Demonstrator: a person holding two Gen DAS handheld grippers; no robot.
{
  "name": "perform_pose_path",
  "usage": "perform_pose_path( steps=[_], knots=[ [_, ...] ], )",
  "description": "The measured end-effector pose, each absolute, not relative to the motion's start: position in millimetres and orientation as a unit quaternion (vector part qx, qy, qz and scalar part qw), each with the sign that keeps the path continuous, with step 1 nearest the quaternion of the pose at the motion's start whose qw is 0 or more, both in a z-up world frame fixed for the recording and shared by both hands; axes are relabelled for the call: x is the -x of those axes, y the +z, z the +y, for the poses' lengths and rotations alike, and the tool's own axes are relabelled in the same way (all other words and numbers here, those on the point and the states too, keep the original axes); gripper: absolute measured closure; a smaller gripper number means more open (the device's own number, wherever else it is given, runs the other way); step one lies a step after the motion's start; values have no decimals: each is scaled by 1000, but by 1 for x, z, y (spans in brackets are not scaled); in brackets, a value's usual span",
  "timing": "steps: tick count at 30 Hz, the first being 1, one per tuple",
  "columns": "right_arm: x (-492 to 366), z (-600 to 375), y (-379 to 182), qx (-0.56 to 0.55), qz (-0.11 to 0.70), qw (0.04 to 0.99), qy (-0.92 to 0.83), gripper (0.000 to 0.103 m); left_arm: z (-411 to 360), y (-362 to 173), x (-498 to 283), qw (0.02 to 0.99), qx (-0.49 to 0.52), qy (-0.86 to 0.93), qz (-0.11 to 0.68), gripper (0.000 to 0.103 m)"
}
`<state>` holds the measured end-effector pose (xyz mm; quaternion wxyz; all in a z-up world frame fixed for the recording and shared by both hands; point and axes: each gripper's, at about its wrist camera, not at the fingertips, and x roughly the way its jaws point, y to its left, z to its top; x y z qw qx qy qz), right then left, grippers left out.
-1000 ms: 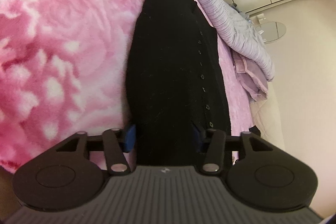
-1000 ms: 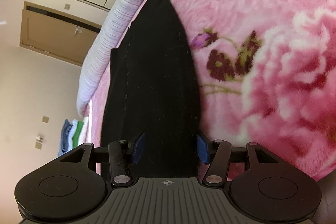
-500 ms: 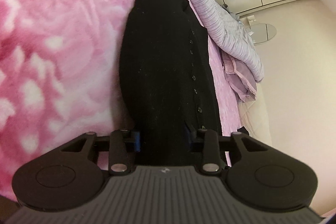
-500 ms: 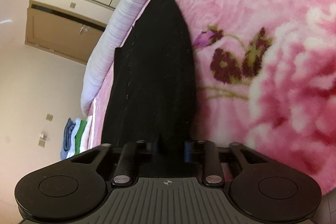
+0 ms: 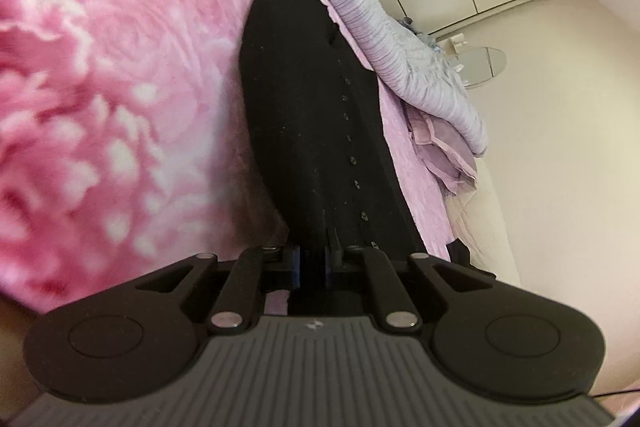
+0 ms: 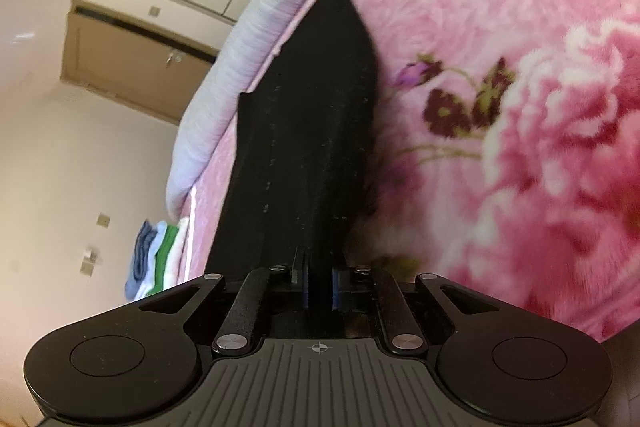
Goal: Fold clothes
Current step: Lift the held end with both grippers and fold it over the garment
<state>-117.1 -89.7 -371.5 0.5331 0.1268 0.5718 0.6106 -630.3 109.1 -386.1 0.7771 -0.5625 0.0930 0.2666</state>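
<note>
Our left gripper (image 5: 313, 263) and right gripper (image 6: 319, 285) just closed, both fingers pinching the black garment's (image 5: 316, 131) near hem; it stretches toward 12 across the pink floral blanket (image 5: 120, 87), bed edge beside it.

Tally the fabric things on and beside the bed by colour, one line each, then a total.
Black: 1, the buttoned garment, pinched at its near edge by the left gripper and the right gripper.
Pink: 1, the floral blanket.
Lilac striped: 1, the rolled quilt.
Mixed blue, white, green: 1 stack of folded clothes.
Total: 4
</note>
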Motion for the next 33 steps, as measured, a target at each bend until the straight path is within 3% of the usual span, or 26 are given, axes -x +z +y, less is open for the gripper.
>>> perform_pose_path(
  steps=[12,33],
  knots=[
    [151,-173,-369,-133,579,516,618,95,36,-370,673,781,566,245,103,96],
    [137,-103,-289,-126,417,558,707,94,114,-296,629,844,484,228,41,96]
  ],
)
